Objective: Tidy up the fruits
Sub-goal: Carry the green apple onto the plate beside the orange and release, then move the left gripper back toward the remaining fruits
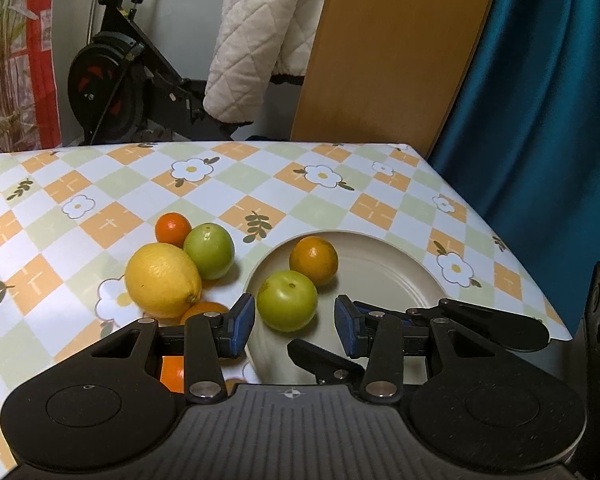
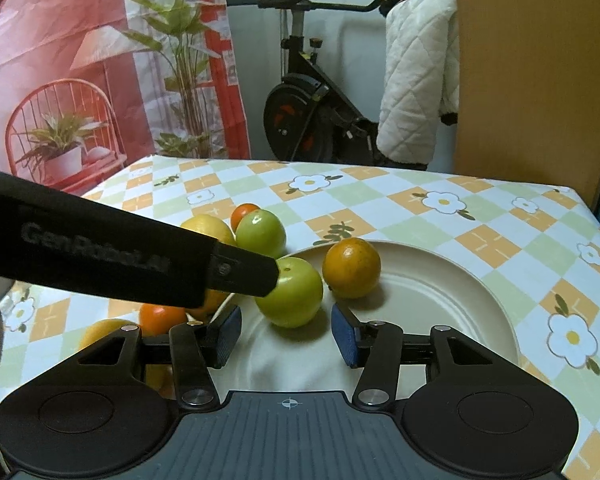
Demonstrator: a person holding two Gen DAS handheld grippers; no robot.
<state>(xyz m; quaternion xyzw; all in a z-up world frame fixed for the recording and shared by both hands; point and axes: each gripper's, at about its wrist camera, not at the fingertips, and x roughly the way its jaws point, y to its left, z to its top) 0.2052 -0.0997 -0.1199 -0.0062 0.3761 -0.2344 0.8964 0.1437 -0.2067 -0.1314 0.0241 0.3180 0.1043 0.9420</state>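
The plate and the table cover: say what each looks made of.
Plate: looks like glazed ceramic or melamine, cream, smooth with a soft sheen and moulded concentric rings; which one is unclear. Table cover: probably wipe-clean vinyl, since the printed check-and-flower pattern is glossy and lies flat.

The left gripper (image 2: pixel 140 264) hides part of the lemon (image 2: pixel 210 228).
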